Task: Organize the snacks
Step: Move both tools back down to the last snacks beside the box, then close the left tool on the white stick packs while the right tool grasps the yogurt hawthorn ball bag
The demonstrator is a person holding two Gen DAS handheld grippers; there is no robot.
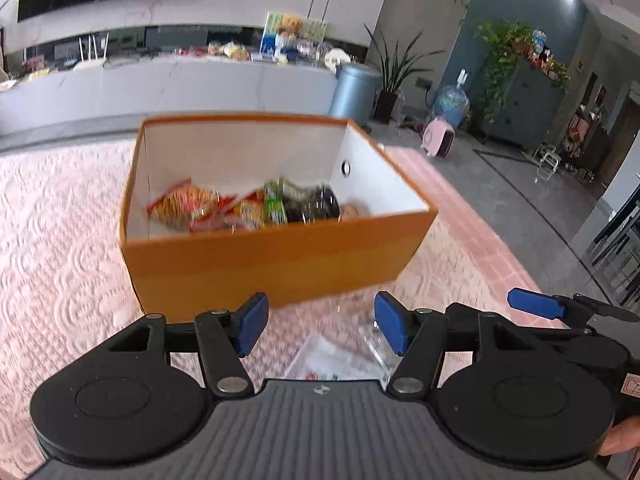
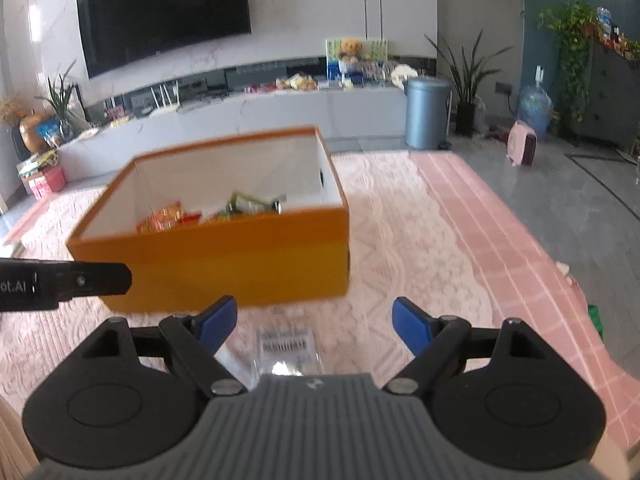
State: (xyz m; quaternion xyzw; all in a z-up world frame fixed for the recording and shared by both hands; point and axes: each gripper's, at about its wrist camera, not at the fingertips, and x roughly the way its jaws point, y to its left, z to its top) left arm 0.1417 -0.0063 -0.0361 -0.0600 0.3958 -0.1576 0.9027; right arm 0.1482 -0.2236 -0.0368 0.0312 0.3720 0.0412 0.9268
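An open orange box [image 1: 276, 264] with white inner walls stands on the pink patterned cloth [image 1: 60, 248]. It holds several snack packets [image 1: 188, 206] and a dark bottle [image 1: 316, 208]. My left gripper [image 1: 316, 326] is open and empty, just in front of the box, above a clear plastic packet [image 1: 340, 356]. My right gripper [image 2: 314, 322] is open and empty, near the box [image 2: 224, 264], above a clear packet with a barcode label [image 2: 286, 346]. The right gripper's finger [image 1: 536, 304] shows at the right of the left wrist view.
The cloth's checked border [image 2: 500, 232] runs along the right, with grey floor beyond. A long white counter [image 2: 248, 116] with clutter, a TV [image 2: 164, 8], a grey bin [image 2: 426, 112], plants and a pink object [image 2: 522, 146] stand behind.
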